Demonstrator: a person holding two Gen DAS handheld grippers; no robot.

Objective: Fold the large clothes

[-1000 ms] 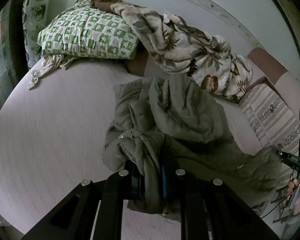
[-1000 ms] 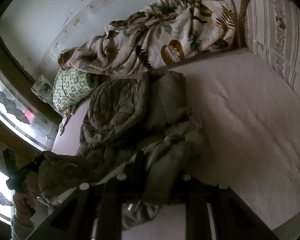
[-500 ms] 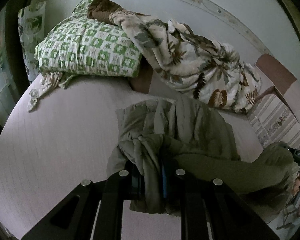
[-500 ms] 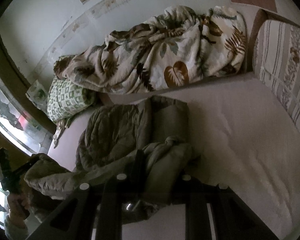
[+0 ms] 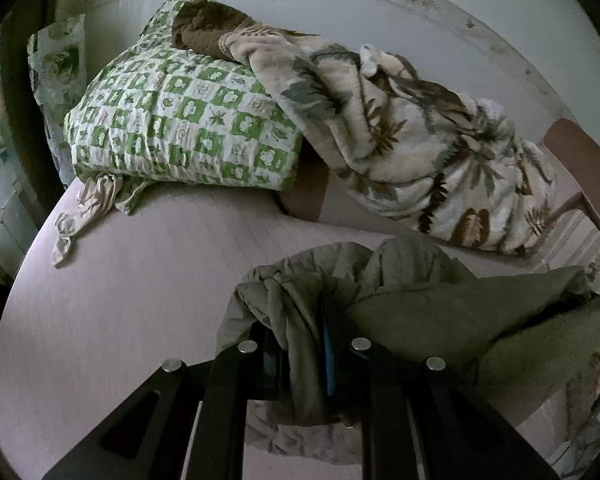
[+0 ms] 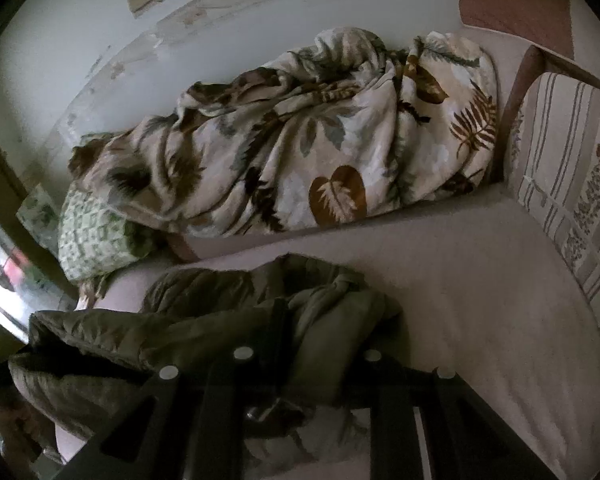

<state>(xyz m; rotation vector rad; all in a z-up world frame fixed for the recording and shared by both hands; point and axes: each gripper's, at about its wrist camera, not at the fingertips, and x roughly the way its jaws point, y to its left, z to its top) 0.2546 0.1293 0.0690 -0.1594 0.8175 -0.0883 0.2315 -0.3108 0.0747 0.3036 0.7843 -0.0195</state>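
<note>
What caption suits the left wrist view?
Left hand-held gripper shut on an olive jacket over a bed.

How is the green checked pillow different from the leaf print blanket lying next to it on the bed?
The green checked pillow has a small grid of green and white squares; the leaf print blanket carries large brown and grey leaves on cream. The pillow is a plump, compact block, while the blanket is a long crumpled heap along the wall. One end of the blanket drapes over the pillow. Both rest at the far side of the bed.
</note>
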